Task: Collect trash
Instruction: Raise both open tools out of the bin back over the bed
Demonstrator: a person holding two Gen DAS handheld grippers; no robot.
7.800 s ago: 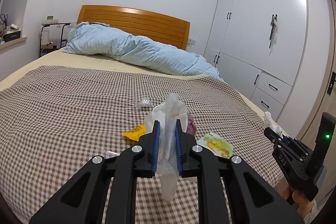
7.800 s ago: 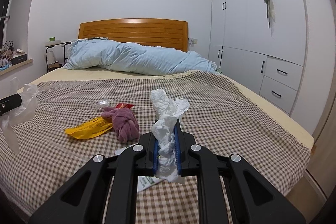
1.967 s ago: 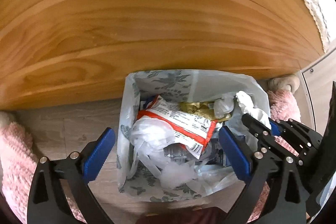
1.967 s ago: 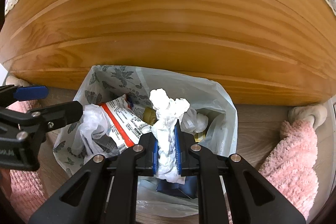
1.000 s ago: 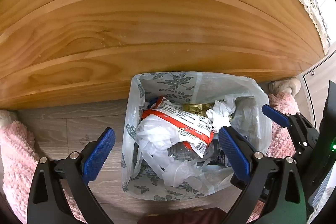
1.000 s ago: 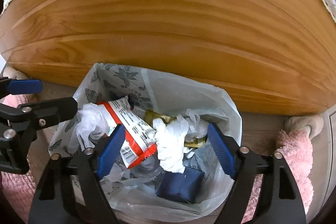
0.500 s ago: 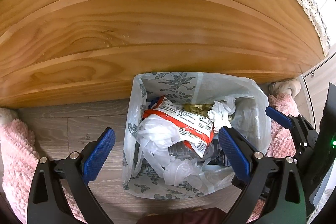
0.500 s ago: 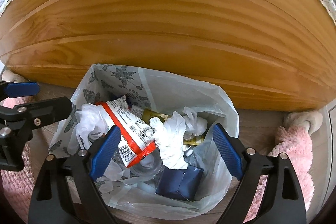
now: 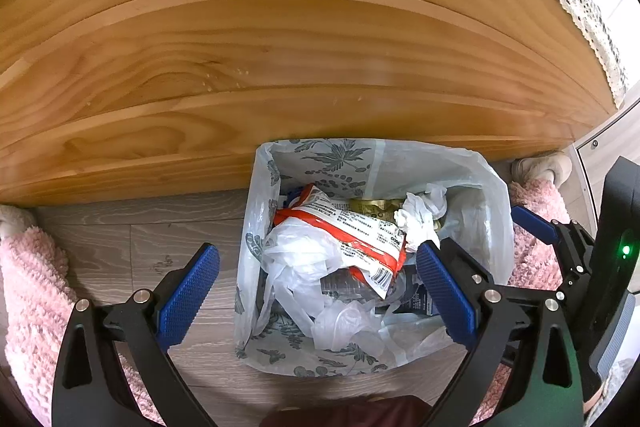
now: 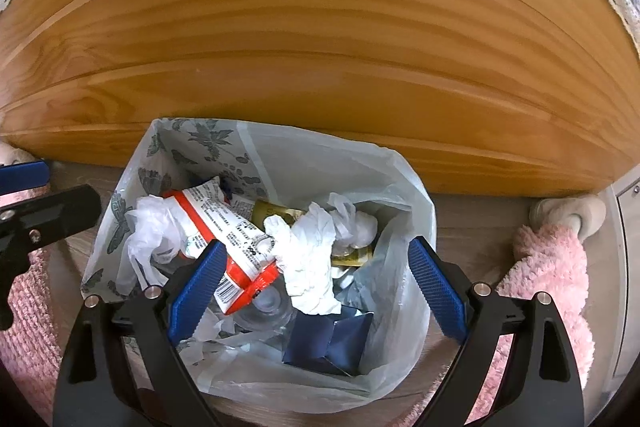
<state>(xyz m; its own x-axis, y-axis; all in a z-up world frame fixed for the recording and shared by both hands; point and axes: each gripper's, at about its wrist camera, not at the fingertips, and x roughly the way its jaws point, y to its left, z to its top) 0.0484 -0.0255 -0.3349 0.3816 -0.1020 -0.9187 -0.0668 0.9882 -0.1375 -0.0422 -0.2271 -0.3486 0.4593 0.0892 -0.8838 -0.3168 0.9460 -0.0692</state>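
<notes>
A translucent trash bag printed with grey leaves stands on the floor against a wooden bed frame. It holds a crumpled white tissue, a red and white wrapper, clear plastic film and a dark blue carton. My left gripper hangs wide open above the bag, nothing between its blue pads. My right gripper is also open over the bag, the tissue lying loose below it.
The wooden bed frame rises right behind the bag. Pink fluffy rugs lie on the wood-look floor at both sides. A pale slipper sits at the right by the frame.
The right gripper's jaws have spread a little wider over the last second, with the tissue resting in the bag. The left gripper has stayed still and open.
</notes>
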